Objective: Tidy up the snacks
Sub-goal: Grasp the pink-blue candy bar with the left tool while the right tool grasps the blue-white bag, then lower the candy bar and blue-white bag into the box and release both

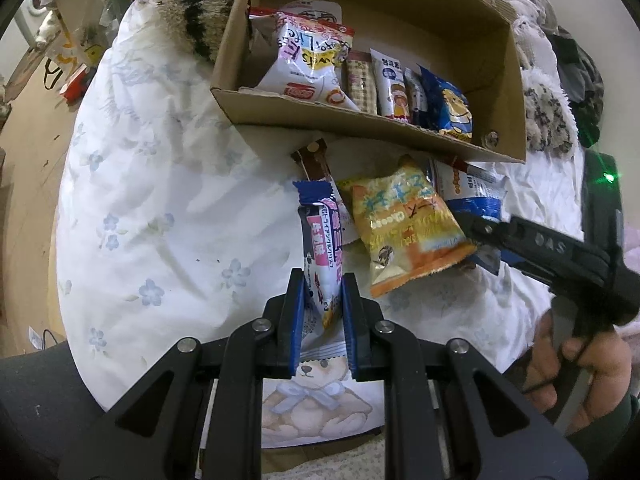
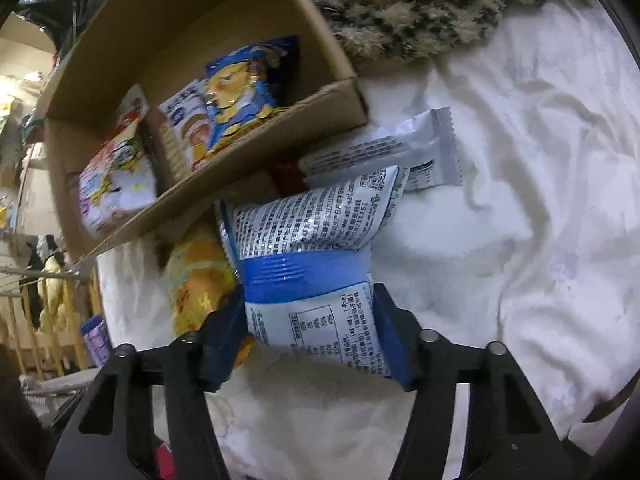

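My left gripper [image 1: 322,280] is shut on a purple and white snack bar [image 1: 320,240] and holds it upright above the bed. My right gripper [image 2: 308,300] is shut on a blue and white snack bag [image 2: 308,248]; it also shows in the left wrist view [image 1: 476,228]. A cardboard box [image 1: 500,80] holds several standing snack packs, among them a white chip bag [image 1: 312,60] and a blue bag [image 1: 452,108]. A yellow cheese snack bag [image 1: 404,228] and a brown bar [image 1: 312,164] lie on the sheet in front of the box.
A white floral bedsheet [image 1: 160,200] covers the bed. A fuzzy striped blanket [image 1: 192,4] lies behind the box. A white wrapped bar [image 2: 400,152] lies by the box's corner [image 2: 352,96]. The floor and clutter [image 1: 60,60] lie off the bed's left edge.
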Tool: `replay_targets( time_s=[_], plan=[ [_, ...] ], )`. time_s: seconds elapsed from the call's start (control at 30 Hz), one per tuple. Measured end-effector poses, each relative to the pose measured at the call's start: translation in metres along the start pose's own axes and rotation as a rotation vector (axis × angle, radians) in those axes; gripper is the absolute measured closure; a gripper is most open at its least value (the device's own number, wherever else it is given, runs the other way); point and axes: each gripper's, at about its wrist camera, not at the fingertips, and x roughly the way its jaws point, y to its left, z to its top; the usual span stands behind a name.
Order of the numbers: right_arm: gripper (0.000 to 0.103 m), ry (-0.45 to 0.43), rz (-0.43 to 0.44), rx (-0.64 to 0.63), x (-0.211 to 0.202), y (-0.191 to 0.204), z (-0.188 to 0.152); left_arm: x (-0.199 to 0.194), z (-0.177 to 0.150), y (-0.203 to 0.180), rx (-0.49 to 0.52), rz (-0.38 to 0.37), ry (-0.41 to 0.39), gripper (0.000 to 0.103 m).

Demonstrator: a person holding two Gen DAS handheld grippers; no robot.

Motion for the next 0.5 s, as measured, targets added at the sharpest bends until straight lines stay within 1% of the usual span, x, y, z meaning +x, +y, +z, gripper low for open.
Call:
replay_targets(
  time_s=[0.07, 0.17, 0.27, 0.3, 0.4, 0.5],
  plan=[
    [0.046, -0.007, 0.006, -0.025, -0.006, 0.005, -0.005, -0.001, -0.001, -0.001, 0.004, 0.004, -0.005, 0.088],
    [0.046, -0.021, 0.022, -0.014, -0.021, 0.004, -0.014, -0.005, -0.002, 0.001, 0.009, 0.014, -0.020, 0.088],
    [0.046, -0.049, 0.022, -0.024, -0.034, 0.010, -0.026, -0.011, -0.004, 0.005, 0.006, 0.027, -0.037, 0.088],
    [0.046, -0.058, 0.020, -0.032, -0.039, 0.011, -0.029, -0.013, -0.004, 0.008, 0.005, 0.035, -0.046, 0.088],
    [0.046, -0.080, -0.022, -0.089, -0.054, 0.016, -0.040, -0.019, -0.005, 0.014, 0.002, 0.054, -0.068, 0.088],
    [0.046, -0.109, -0.004, -0.077, -0.070, 0.012, -0.043, -0.028, -0.004, 0.020, -0.004, 0.068, -0.104, 0.088]
  ],
)
